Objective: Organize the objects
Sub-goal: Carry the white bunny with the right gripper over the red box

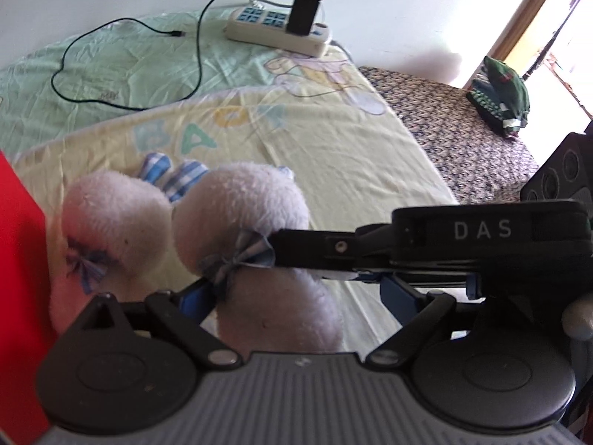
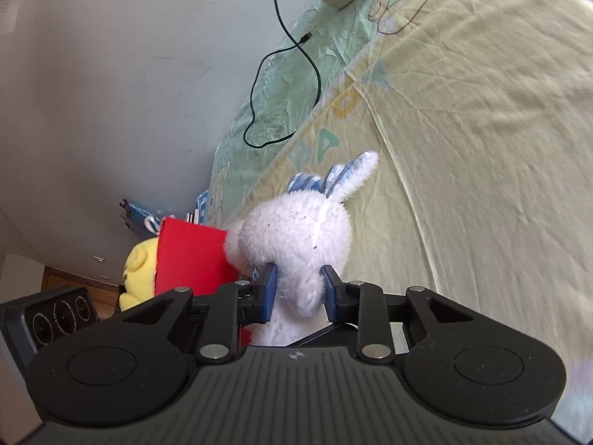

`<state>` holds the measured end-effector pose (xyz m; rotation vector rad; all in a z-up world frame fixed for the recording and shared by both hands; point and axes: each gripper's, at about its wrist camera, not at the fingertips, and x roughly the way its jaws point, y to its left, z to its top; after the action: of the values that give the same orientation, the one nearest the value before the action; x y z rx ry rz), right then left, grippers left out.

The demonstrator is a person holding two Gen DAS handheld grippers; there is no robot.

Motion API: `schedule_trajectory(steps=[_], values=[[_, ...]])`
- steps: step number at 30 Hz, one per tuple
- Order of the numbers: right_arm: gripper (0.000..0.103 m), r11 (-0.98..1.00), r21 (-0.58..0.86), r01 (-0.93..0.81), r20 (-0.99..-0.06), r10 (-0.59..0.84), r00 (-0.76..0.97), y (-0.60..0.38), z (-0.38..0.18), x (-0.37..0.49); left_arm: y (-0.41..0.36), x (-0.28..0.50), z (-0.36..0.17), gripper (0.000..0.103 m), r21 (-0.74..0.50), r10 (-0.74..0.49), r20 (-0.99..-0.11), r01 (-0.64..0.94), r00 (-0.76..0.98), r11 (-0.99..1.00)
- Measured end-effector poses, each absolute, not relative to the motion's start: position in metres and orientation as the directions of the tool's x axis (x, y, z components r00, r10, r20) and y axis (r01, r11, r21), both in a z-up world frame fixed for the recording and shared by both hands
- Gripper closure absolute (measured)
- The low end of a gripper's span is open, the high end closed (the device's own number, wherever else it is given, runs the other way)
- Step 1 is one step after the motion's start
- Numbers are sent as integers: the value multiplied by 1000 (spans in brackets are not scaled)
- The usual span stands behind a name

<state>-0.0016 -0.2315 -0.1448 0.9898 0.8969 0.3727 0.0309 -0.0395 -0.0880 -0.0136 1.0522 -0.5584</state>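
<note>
The right gripper [image 2: 298,291] squeezes the white plush bunny [image 2: 292,244] by a soft, thin part near its middle, holding it just above the yellow bed sheet [image 2: 463,148], right beside a red box [image 2: 189,259]. The left gripper [image 1: 296,296] is spread wide around the bunny's bottom part, not pinching. The bunny looks light and squishy, so it may flop; the thick middle seems best to hold.

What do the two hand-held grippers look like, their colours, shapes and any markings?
Both are black with a ribbed grey body, two round black discs and black linkage arms tipped with blue pads. The right hand-held gripper shows its blue pads clearly; seen from the left hand-held gripper, its side reads "DAS" in white.
</note>
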Motion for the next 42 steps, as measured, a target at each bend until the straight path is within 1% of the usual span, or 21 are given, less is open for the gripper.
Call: schedule_trajectory(steps=[5, 6, 15, 22, 31, 36, 42], values=[[73, 538, 838, 93, -474, 631, 615, -229, -132, -24, -40, 9, -76, 11, -272, -462, -802, 456, 379, 847], [73, 541, 836, 90, -473, 628, 618, -228, -130, -28, -40, 4, -74, 11, -264, -448, -802, 439, 394, 859], [73, 566, 824, 24, -448, 626, 638, -214, -109, -53, -32, -31, -51, 11, -235, -447, -775, 453, 446, 860], [73, 562, 822, -95, -373, 657, 655, -198, -83, -63, -17, -60, -20, 11, -178, -417, -724, 435, 550, 883], [73, 514, 826, -232, -270, 721, 638, -159, -61, -62, 15, -91, 10, 11, -96, -334, -652, 363, 680, 927], [73, 519, 807, -284, -244, 730, 639, -134, -44, -59, 42, -101, 25, 11, -84, -325, -610, 349, 723, 933], [73, 531, 789, -309, -232, 723, 651, -91, -34, -53, 88, -103, 36, 11, -79, -329, -581, 350, 744, 933]])
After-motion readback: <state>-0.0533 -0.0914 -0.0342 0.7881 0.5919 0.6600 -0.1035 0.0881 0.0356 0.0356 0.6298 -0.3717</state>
